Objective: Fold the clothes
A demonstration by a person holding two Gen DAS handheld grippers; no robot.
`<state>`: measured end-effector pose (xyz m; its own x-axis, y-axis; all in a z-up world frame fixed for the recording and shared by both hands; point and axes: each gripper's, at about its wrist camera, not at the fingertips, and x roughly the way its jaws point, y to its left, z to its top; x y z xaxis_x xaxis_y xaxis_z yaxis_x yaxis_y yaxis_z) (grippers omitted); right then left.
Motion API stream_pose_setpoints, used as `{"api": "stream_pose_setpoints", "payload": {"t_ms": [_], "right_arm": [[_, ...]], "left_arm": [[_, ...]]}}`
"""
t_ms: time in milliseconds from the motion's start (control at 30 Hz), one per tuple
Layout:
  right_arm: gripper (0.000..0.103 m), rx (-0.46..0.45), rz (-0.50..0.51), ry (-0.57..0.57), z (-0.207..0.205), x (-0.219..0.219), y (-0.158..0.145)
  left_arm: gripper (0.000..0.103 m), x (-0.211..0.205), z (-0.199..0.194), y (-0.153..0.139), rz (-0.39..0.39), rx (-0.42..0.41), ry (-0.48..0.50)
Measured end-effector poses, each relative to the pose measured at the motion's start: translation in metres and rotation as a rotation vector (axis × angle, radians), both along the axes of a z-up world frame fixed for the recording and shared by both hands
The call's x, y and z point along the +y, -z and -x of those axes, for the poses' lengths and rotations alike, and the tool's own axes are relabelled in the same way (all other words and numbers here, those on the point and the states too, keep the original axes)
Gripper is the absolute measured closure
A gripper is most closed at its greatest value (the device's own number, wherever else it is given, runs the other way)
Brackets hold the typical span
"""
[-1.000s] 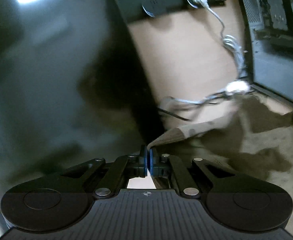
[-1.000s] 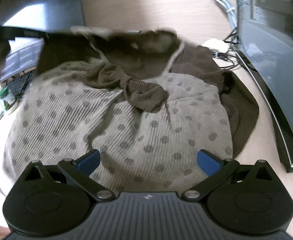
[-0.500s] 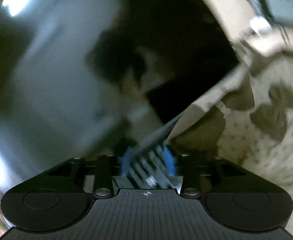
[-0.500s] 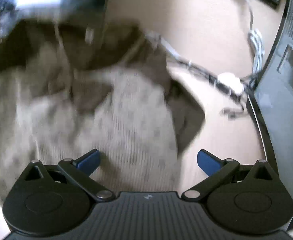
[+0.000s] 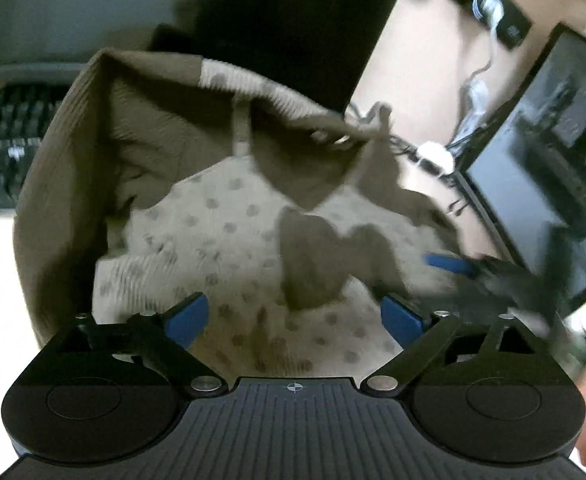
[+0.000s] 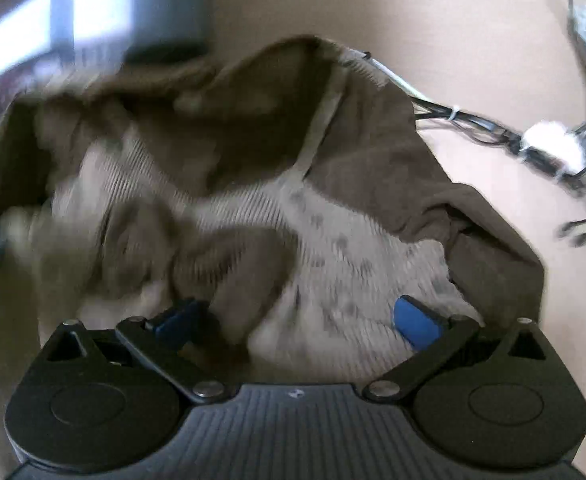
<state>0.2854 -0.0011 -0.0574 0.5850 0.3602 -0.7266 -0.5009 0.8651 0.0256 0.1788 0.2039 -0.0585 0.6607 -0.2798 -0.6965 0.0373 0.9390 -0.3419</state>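
A ribbed beige garment with brown dots and brown lining lies crumpled on the wooden desk, with a brown bow at its middle. It also shows in the right wrist view. My left gripper is open and empty just over the garment's near part. My right gripper is open over the garment, its left finger next to the brown bow. The right gripper also shows blurred at the right of the left wrist view.
A dark monitor stands on the right, with a bundle of cables and a white plug beside it. A keyboard lies at the far left. A black power strip sits at the back of the desk.
My left gripper has let go of the garment's edge and opened, and the cloth has dropped onto the pile. Both grippers have swung to face the garment; the right has moved closer over it.
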Motion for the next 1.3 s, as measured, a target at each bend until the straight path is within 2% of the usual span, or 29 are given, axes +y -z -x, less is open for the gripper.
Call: {"api": "stream_pose_setpoints", "payload": {"t_ms": [100,167,267,367,467,600,700,767,900,1000,1133,1233,1300], "right_arm": [[0.0,0.034,0.036,0.035,0.03,-0.039,-0.005],[0.0,0.064,0.064,0.061,0.046,-0.059,-0.009],[0.0,0.071,0.089,0.043,0.056,-0.071,-0.015],[0.0,-0.033,0.081,0.039,0.056,-0.062,-0.04],[0.0,-0.095,0.033,0.036,0.042,-0.056,-0.056],[0.0,0.008,-0.034,0.057,0.019,-0.052,-0.04],[0.0,0.104,-0.138,0.08,0.002,-0.058,-0.024],[0.0,0.101,-0.158,0.078,-0.005,-0.054,-0.017],[0.0,0.038,-0.112,-0.032,-0.011,-0.029,-0.004],[0.0,0.025,-0.084,-0.127,-0.003,-0.01,-0.001],[0.0,0.052,-0.026,-0.199,0.013,-0.033,-0.002],[0.0,0.09,-0.068,-0.074,0.016,-0.074,-0.021],[0.0,0.033,-0.105,0.011,0.025,-0.1,-0.044]], "left_arm": [[0.0,-0.021,-0.001,0.017,0.027,-0.004,-0.041],[0.0,-0.032,-0.003,0.028,0.029,0.028,-0.051],[0.0,-0.039,-0.01,0.035,-0.003,0.074,-0.053],[0.0,-0.044,-0.015,0.036,-0.039,0.098,-0.054],[0.0,-0.047,-0.014,0.039,-0.057,0.108,-0.036],[0.0,-0.058,-0.018,0.04,-0.105,0.111,-0.028],[0.0,-0.058,-0.016,0.04,-0.126,0.104,-0.018],[0.0,-0.054,-0.011,0.04,-0.134,0.098,0.0],[0.0,-0.031,0.011,0.037,-0.13,0.126,-0.048],[0.0,-0.019,0.026,0.035,-0.116,0.154,-0.067],[0.0,-0.01,0.034,0.032,-0.09,0.164,-0.027],[0.0,0.002,0.029,0.02,-0.022,0.138,-0.033],[0.0,0.021,0.026,0.006,0.005,0.079,-0.072]]}}
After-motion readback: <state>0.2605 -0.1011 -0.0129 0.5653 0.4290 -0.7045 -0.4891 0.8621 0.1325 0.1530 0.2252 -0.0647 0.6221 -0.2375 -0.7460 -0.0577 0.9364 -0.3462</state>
